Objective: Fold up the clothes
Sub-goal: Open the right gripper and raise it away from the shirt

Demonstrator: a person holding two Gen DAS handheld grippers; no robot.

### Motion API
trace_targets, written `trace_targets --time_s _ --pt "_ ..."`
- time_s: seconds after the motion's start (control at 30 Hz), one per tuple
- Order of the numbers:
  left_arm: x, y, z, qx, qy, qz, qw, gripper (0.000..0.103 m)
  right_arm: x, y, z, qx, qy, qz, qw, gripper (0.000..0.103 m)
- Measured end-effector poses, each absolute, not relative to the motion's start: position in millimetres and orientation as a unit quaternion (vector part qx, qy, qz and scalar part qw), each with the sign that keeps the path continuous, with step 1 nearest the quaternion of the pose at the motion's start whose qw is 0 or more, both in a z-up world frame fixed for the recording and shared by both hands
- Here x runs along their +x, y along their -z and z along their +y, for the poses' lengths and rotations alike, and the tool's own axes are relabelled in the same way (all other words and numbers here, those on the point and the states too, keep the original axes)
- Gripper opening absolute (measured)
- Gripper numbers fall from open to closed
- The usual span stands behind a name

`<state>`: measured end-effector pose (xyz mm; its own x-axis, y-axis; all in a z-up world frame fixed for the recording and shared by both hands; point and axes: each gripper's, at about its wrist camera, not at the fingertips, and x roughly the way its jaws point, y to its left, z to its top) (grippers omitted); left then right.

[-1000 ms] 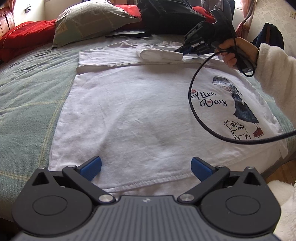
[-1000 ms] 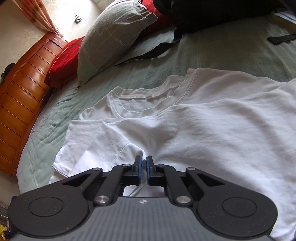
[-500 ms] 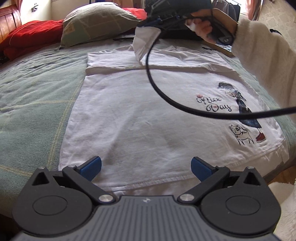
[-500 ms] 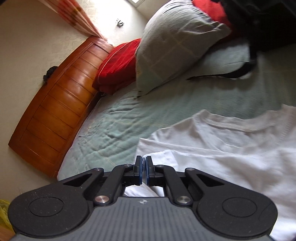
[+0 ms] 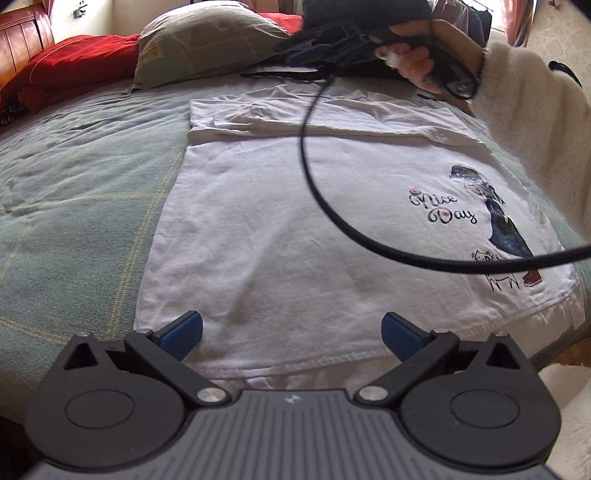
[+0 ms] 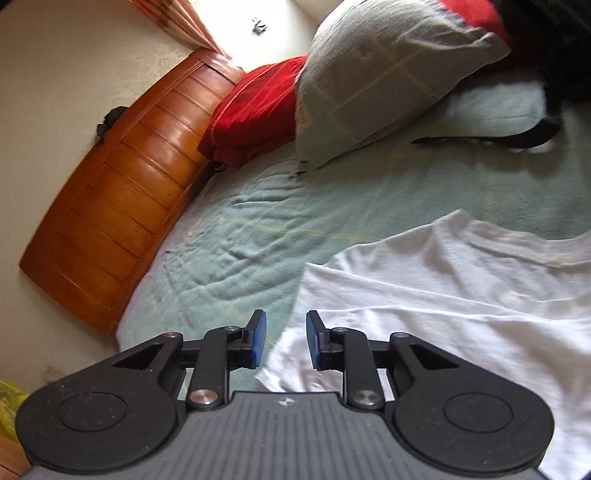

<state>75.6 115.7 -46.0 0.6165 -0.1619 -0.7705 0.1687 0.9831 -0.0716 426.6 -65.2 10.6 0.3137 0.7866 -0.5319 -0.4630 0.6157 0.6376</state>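
White T-shirt [image 5: 295,221] spread flat on the green bedspread [image 5: 74,206], its hem toward the near edge of the bed and its collar toward the pillows. We see a printed figure with the words "Nice Day" near the hem on the right side of the left wrist view. The sleeve [image 5: 258,118] on the far left lies folded inward across the shoulder area, forming a straight side edge.

Left gripper [image 5: 291,332]: we find it low over the hem, jaws wide apart, with nothing between the blue pads [image 5: 183,330].

Right gripper [image 6: 282,339]: held above the shoulder end of the shirt by a hand [image 5: 417,66] in a fluffy cream sleeve [image 5: 535,122]. Its jaws have just been opening and now stand slightly apart; no cloth is between them (the shirt edge lies beneath, out of contact). A black cable [image 5: 332,206] loops from this gripper across the left wrist view.

Surroundings: a grey-green pillow [image 6: 388,74] and a red cushion [image 6: 251,110] rest at the head of the bed against a wooden headboard [image 6: 122,206]. A black bag [image 5: 365,11] sits behind the hand.
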Motion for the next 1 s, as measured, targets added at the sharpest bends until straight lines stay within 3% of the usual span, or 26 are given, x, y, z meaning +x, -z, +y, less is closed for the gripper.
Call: trace_targets --time_s 0.13,0.27,0.5,0.7,0.83,0.9,0.93,1.0 --pt "78.1 45.5 112.6 0.011 0.095 0.431 0.898 0.102 405.2 -10.9 -122.4 0.144 -0.34 0.413 0.833 0.037" --pt "84.0 41.5 106.1 0.026 0.1 0.429 0.897 0.102 375.7 7.2 -187.8 0.086 -0.233 0.405 0.88 0.037" --pt "98.3 35.5 83.6 0.054 0.109 0.431 0.894 0.102 333.7 41.7 -264.8 0.129 -0.206 0.392 0.887 0.037" --pt "104.2 29.6 65.3 0.065 0.115 0.427 0.895 0.102 360.6 20.8 -282.5 0.124 -0.197 0.349 0.908 0.037" --pt "106.3 28.4 58.9 0.062 0.113 0.428 0.895 0.102 399.4 36.2 -287.2 0.117 -0.167 0.361 0.91 0.037" --pt "105.7 28.0 58.8 0.06 0.114 0.428 0.894 0.102 409.4 47.4 -300.5 0.099 -0.123 0.37 0.916 0.031" --pt "106.3 28.5 59.4 0.059 0.116 0.43 0.893 0.102 409.3 50.1 -313.4 0.115 -0.115 0.369 0.915 0.018" --pt "109.1 29.8 58.8 0.06 0.115 0.434 0.891 0.102 400.1 47.7 -327.7 0.133 -0.114 0.364 0.915 0.019"
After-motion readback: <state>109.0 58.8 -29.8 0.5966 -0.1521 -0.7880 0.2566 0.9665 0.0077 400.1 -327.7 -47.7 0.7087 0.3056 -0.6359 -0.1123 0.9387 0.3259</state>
